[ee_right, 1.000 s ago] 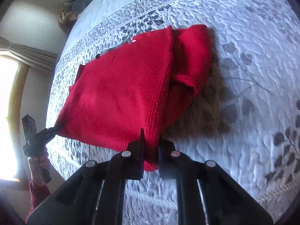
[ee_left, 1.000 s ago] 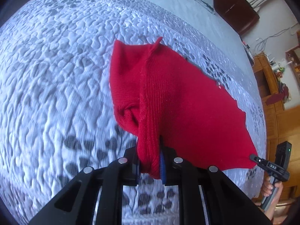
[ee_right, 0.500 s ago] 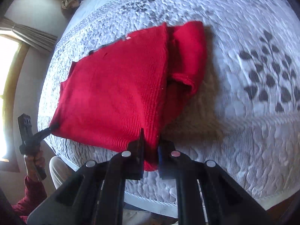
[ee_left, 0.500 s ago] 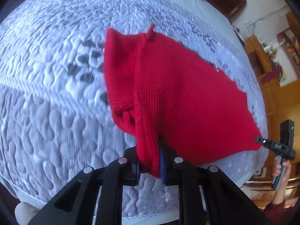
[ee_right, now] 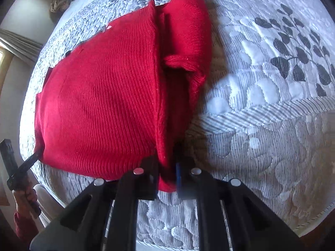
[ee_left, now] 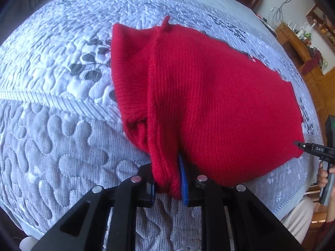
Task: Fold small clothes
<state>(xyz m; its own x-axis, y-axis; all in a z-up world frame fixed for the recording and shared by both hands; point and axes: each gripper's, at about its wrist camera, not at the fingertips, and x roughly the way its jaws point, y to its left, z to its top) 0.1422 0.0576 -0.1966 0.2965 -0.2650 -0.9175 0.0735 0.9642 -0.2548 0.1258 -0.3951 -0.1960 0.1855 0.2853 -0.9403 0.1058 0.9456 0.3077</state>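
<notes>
A red knitted garment lies spread on the quilted bed, with a sleeve bunched along its left side. My left gripper is shut on one near corner of it. My right gripper is shut on the other near corner of the red garment. Each view shows the other gripper pinching the far corner: the right one in the left wrist view, the left one in the right wrist view. The near edge is stretched between them, slightly lifted.
The bed has a grey-white quilt with dark leaf prints. Its near edge runs just below the grippers. Wooden furniture stands at the right. A curtain and window are at the left.
Both grippers have pulled the garment toward the bed's near edge, still holding its corners. The bed edge and the person's legs now show below.
</notes>
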